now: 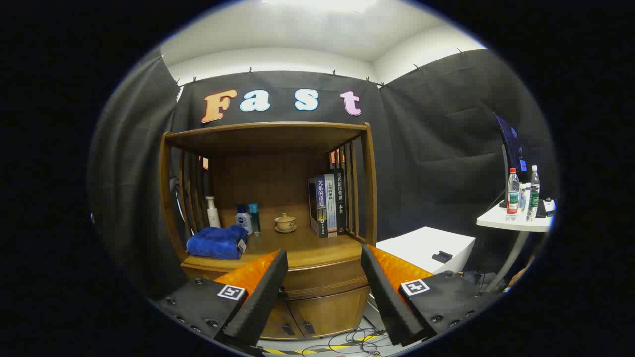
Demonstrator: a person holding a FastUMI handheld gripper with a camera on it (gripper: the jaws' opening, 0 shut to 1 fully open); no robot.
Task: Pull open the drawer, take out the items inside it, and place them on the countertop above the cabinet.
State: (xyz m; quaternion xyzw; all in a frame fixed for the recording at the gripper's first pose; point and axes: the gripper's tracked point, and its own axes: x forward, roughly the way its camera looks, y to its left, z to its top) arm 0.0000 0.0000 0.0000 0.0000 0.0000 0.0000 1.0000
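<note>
Between the spread, empty fingers of the gripper (pixel 323 292), well beyond their tips, sits the closed drawer (pixel 322 278) under the countertop (pixel 317 253); nothing seems pulled or removed yet. On the countertop: blue towel (pixel 217 242), bottles (pixel 243 218), teacup (pixel 285 222), books (pixel 328 203). Cabinet doors (pixel 317 312) below; no obstruction is apparent.

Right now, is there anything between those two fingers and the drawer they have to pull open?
Nothing visible. The gripper is open, and the closed drawer front shows in the gap just ahead of its fingers, below the countertop. The blue towel, bottles, teacup and books sit higher, on the countertop.
</note>
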